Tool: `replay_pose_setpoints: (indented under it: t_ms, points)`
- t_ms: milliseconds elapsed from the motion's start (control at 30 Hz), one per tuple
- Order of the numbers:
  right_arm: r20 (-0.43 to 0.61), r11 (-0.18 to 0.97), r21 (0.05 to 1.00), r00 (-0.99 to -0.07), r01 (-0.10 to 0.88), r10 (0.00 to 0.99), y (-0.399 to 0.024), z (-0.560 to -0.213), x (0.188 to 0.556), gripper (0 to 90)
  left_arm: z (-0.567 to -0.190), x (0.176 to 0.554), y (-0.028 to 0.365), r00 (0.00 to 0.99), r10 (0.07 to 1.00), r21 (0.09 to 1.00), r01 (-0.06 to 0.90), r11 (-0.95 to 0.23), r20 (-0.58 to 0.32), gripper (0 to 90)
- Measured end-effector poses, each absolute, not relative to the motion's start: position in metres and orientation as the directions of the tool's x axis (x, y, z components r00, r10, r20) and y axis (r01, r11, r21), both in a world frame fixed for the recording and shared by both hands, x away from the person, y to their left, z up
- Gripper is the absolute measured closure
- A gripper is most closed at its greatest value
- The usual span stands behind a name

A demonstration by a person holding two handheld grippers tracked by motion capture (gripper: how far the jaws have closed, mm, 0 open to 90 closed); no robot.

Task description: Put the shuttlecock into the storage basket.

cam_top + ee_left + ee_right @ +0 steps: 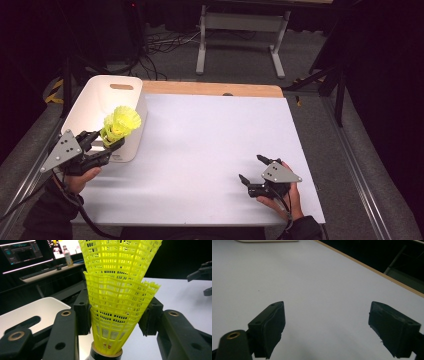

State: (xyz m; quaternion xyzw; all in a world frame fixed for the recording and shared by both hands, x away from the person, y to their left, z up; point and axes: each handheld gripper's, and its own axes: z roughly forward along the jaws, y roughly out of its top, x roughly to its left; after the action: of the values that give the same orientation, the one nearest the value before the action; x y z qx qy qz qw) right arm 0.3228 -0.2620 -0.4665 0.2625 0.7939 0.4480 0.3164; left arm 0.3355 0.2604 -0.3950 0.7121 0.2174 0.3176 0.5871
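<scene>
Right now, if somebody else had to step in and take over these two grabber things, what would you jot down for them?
Left gripper: fingers shut on the yellow shuttlecocks, two nested, held at the near rim of the white bin.
Right gripper: open, holding nothing, resting low over the white table.
Done: shuttlecocks picked up.
Left: probably move them over the bin and let go; not dropped yet.

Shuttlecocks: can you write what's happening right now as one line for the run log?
left tool: shut on yellow shuttlecocks | place: by the white bin rim | right tool: open, nothing held, over white table
</scene>
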Motion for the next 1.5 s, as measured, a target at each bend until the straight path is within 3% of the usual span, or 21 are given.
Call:
replay_pose_setpoints:
  t_ms: [433,767,1267,1500]
  points:
    - [-0.255,0.462,0.875,-0.671,0.147,0.696,-0.262,-0.468,0.325,15.4,-0.377,0.345,0.278,0.693,0.695,0.971,-0.033,-0.235,0.192,51.8]
    - [-0.242,0.465,0.871,-0.682,0.161,0.690,-0.261,-0.471,0.327,16.6,-0.365,0.369,0.292,0.694,0.707,0.969,0.056,-0.241,0.135,51.6]
    - [-0.236,0.473,0.864,-0.692,0.172,0.683,-0.261,-0.473,0.330,16.0,-0.354,0.405,0.288,0.669,0.722,0.945,0.088,-0.314,0.177,53.4]
    - [-0.237,0.483,0.858,-0.698,0.176,0.675,-0.260,-0.474,0.333,16.0,-0.354,0.424,0.292,0.662,0.735,0.940,0.136,-0.311,0.148,53.2]
